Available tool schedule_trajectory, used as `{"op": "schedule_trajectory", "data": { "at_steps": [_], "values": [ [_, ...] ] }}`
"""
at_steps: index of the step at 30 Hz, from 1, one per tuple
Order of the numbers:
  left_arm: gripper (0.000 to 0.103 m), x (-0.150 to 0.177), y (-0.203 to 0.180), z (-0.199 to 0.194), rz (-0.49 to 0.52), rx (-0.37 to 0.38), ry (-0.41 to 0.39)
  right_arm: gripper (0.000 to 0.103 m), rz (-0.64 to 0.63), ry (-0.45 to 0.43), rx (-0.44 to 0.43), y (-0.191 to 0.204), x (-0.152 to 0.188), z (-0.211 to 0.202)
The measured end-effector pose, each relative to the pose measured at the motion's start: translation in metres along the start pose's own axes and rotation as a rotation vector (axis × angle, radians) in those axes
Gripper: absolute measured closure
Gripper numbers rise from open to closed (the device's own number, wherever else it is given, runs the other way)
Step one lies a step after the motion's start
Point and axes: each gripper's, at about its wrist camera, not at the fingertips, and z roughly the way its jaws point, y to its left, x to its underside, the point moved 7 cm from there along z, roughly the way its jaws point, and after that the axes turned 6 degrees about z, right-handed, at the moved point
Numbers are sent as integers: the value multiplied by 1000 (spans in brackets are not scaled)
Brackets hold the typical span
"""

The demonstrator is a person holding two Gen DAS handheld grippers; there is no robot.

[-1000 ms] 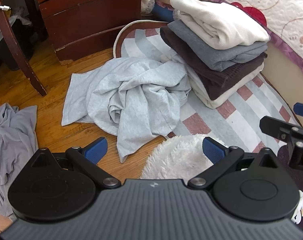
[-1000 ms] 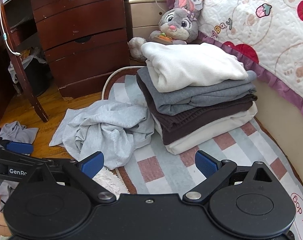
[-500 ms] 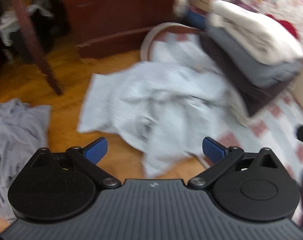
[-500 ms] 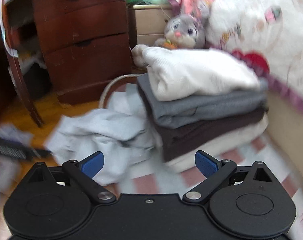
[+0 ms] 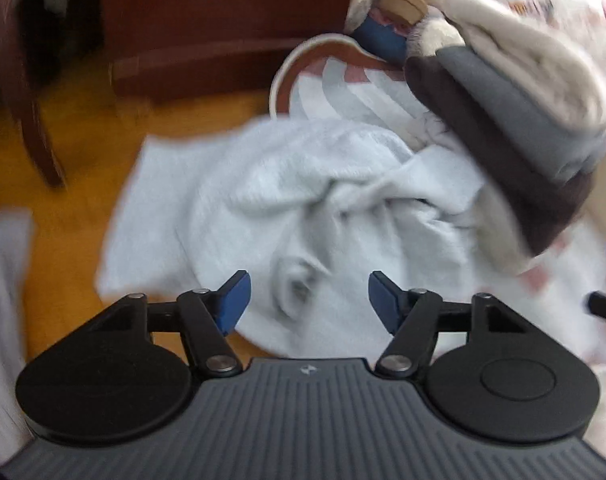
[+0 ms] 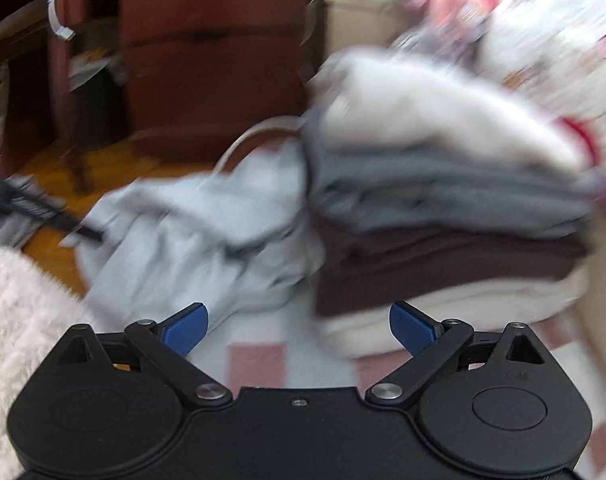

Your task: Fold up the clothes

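With both my left gripper (image 5: pixel 307 300) and right gripper (image 6: pixel 297 330) spread wide and holding nothing, I judge the crumpled pale-blue soft cotton garment (image 5: pixel 303 200) light and floppy, best pinched at a flat outer edge.

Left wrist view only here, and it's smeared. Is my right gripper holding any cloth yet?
Observer: No. The right gripper is open, its blue fingers wide apart with nothing between them.
Operator: What is it pointing at?
Observer: At the spot where the crumpled pale blue-grey garment meets the folded stack of clothes. The pink-and-white checked rug lies right below it.
Operator: Anything to its left?
Observer: A fluffy pale pink fabric fills the lower left corner of the right wrist view.
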Motion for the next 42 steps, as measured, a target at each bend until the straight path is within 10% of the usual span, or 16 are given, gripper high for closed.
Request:
{"op": "schedule_trajectory", "data": {
  "at_steps": [5,8,19,20,22,25,27,34,42],
  "values": [
    [35,3,0,26,34,19,-36,7,167,195,-238,0,17,46],
    [11,11,5,36,61,-47,-65,6,347,242,-342,-10,25,61],
    [1,4,29,97,-127,17,37,6,540,167,-341,-46,34,52],
    [5,3,29,96,-130,29,11,7,550,159,-333,-49,33,55],
    [48,1,29,89,-137,64,-32,11,568,149,-319,-53,32,59],
    [69,-5,23,71,-52,-4,-21,45,550,186,-336,-51,35,59],
    [80,-18,14,55,48,-96,-60,48,485,190,-305,-49,38,51],
    [87,-57,-16,-12,256,-278,-386,47,381,113,-177,-52,38,17],
    [88,-96,-58,-107,376,-233,-668,47,383,30,-88,-67,46,-25]
  ]
}}
